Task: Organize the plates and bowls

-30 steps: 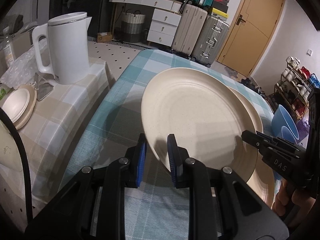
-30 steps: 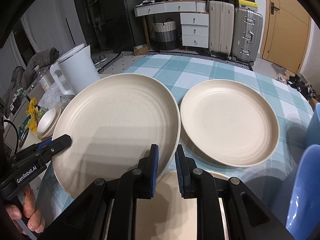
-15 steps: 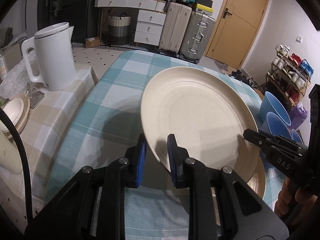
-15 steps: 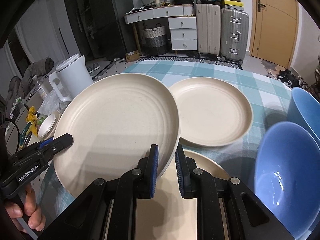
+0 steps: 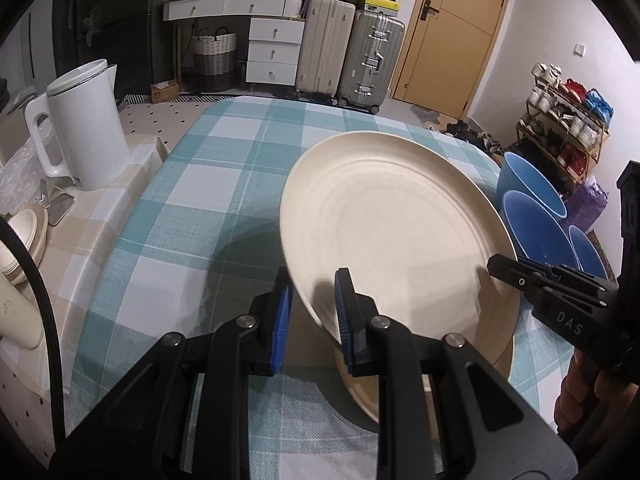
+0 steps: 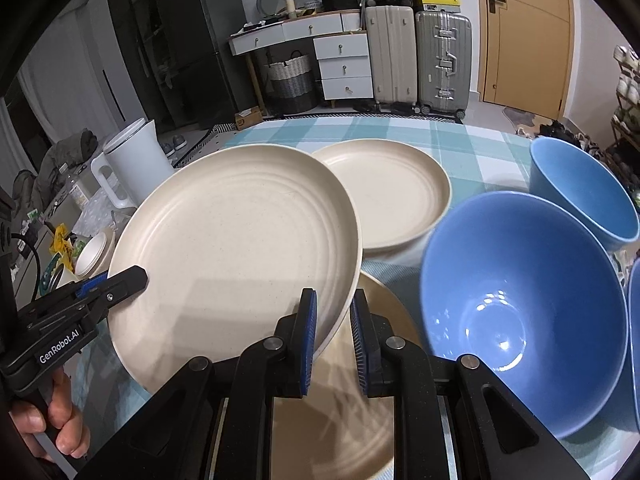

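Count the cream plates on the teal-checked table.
3: the held plate, gripped by the left gripper and right gripper; the bottom plate directly beneath; the far plate beyond. More may be hidden underneath.

The left gripper pinches the near rim of a cream plate, which is tilted above the checked tablecloth. Beyond the plate's right edge sit 3 blue bowls; the right gripper grips that edge. Left of the plate stands a white kettle.

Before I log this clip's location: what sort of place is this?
Probably a lived-in home, a dining area: a table with a checked cloth, suitcases by a door, and a shoe rack.
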`<state>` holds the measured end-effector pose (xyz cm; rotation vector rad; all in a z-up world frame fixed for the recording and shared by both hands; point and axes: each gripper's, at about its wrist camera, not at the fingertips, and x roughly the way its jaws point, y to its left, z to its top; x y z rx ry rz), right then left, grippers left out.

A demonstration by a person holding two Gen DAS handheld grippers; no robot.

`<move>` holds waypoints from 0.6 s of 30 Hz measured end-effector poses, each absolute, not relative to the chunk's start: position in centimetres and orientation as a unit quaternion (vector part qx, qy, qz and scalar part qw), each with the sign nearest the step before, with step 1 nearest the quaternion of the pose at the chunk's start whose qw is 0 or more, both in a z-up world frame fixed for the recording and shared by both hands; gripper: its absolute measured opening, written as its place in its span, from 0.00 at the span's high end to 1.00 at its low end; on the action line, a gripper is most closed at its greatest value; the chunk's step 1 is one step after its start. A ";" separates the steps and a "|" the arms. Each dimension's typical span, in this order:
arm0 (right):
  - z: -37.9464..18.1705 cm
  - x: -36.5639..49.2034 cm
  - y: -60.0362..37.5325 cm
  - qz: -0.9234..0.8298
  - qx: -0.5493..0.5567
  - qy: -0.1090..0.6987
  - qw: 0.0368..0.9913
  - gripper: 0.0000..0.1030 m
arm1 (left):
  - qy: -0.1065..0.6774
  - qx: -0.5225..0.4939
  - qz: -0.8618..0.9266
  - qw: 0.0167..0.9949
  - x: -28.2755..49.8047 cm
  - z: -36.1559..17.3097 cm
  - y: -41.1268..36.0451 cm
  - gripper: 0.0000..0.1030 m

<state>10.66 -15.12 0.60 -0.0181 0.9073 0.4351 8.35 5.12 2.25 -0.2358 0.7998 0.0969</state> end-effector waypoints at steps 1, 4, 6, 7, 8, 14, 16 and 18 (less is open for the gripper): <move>0.6 10.5 -15.4 0.208 -0.009 0.435 0.876 0.83 | 0.390 -0.112 0.047 0.913 8.4 2.2 4.9 0.82; 0.6 9.9 -16.0 0.205 -0.008 0.434 0.877 0.83 | 0.395 -0.107 0.044 0.911 8.2 2.0 4.6 0.82; 0.6 9.6 -16.1 0.203 -0.006 0.435 0.877 0.83 | 0.398 -0.102 0.043 0.911 8.1 1.9 4.2 0.82; 0.6 9.4 -16.2 0.202 -0.007 0.435 0.877 0.83 | 0.400 -0.101 0.042 0.910 7.9 1.8 4.0 0.82; 0.6 9.1 -16.4 0.202 -0.008 0.436 0.877 0.83 | 0.401 -0.100 0.041 0.910 7.9 1.7 3.9 0.82; 0.0 8.3 -17.1 0.195 -0.006 0.441 0.876 0.83 | 0.410 -0.092 0.036 0.907 7.6 1.1 3.2 0.82; -0.2 8.0 -17.3 0.192 -0.009 0.443 0.876 0.83 | 0.413 -0.091 0.035 0.905 7.5 0.8 3.0 0.82; -0.4 7.7 -17.5 0.190 -0.008 0.445 0.875 0.83 | 0.416 -0.089 0.033 0.904 7.5 0.5 2.8 0.82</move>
